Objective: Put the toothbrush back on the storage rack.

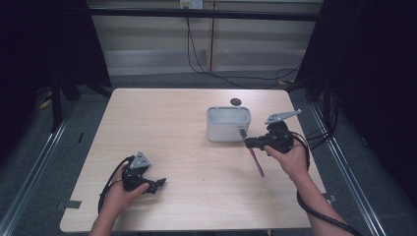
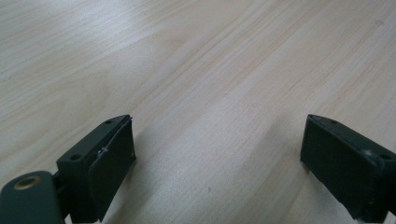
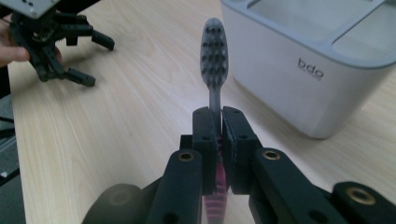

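The right gripper [image 3: 219, 122] is pinching a toothbrush [image 3: 214, 56] by its neck, its jaws pressed tight on it, the grey bristle head sticking up past the jaws and the pink handle [image 1: 256, 162] slanting down toward the worktop [image 1: 187, 123]. The toothbrush is hanging just beside the white compartmented holder [image 1: 227, 123]. The left gripper [image 1: 156, 185] is resting low over bare wood, well apart, its jaws spread wide around nothing.

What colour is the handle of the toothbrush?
Pink with dark stripes. The toothbrush handle shows best in the right gripper view, low between the jaws.
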A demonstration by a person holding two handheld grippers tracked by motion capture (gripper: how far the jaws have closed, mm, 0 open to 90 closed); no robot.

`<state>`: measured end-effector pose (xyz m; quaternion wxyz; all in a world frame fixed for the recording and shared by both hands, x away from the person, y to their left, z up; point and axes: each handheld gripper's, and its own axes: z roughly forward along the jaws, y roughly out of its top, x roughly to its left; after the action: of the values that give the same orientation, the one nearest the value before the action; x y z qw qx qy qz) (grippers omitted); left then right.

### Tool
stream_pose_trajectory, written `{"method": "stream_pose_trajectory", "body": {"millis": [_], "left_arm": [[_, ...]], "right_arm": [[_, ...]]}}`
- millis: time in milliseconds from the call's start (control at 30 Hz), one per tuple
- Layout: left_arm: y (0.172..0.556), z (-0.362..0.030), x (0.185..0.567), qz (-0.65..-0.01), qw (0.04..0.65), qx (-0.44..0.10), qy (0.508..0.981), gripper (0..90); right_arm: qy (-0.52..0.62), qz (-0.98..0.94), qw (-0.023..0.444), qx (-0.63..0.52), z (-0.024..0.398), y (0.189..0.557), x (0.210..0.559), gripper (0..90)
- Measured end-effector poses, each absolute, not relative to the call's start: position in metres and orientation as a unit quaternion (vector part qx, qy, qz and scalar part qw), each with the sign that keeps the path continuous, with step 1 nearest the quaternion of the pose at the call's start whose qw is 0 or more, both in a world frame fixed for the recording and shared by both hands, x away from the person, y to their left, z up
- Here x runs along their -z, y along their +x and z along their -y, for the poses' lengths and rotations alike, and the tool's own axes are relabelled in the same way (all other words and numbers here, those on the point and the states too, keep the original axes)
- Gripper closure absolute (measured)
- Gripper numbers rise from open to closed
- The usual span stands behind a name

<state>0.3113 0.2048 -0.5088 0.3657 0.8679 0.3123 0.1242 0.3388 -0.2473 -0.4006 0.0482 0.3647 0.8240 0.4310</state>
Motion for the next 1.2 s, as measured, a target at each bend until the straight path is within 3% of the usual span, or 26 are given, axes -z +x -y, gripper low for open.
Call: {"method": "stream_pose_trajectory", "body": {"millis": [1200], "left_arm": [[0.311,-0.205,0.509,-0.312,0.366,-0.124,0.868,9.5]], "right_arm": [[0.382,-0.758,0.107,-0.519,0.251,0.345,0.372,84.6]]}}
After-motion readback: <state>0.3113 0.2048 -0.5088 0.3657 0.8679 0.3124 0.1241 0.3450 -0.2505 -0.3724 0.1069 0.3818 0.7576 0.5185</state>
